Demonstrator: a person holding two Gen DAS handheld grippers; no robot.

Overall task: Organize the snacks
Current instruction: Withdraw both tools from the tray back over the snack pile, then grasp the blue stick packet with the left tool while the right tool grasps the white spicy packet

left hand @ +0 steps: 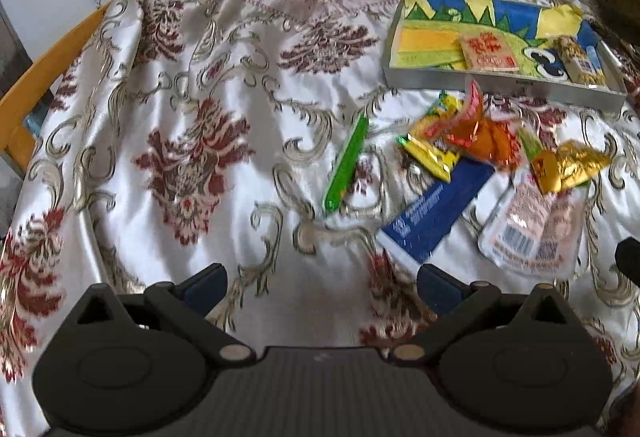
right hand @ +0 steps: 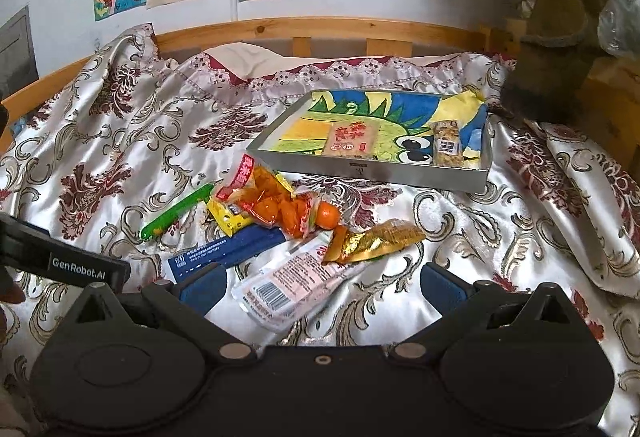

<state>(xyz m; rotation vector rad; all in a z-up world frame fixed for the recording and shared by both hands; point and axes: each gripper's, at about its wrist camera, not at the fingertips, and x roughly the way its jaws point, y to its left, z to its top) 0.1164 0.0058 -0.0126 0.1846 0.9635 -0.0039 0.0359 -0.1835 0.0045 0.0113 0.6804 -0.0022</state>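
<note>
Right now I hold both tools low over the bedspread (right hand: 120, 125), which covers a bed, so nothing lies quite flat on its satin folds. Furthest left, my left hand-held gripper (left hand: 322, 287) hangs with its fingers spread wide and nothing between them, over bare cloth and short of the pile, I think so that it stays clear while the other one works. Next comes the green stick (right hand: 176, 215), lying slantwise and a little apart from the heap, which would make it an easy single pick. Beside it the loose snacks overlap: a yellow packet (right hand: 230, 217) touching the orange-wrapped bag (right hand: 272, 207), a blue pack (right hand: 236, 247) partly under them, and a small orange fruit (right hand: 328, 216) at the bag's end. My right hand-held gripper (right hand: 320, 289) is likewise wide open and empty, and the pink-and-white pouch (right hand: 288, 283) lies just in front, between its fingers, so I judge that to be my next grab. A gold packet (right hand: 380, 239) rests just beyond it. Further right and behind sits the tray (right hand: 372, 173), with a pink square pack (right hand: 352, 141) and a nut bar (right hand: 448, 145) already inside; most of the sorting remains.
</note>
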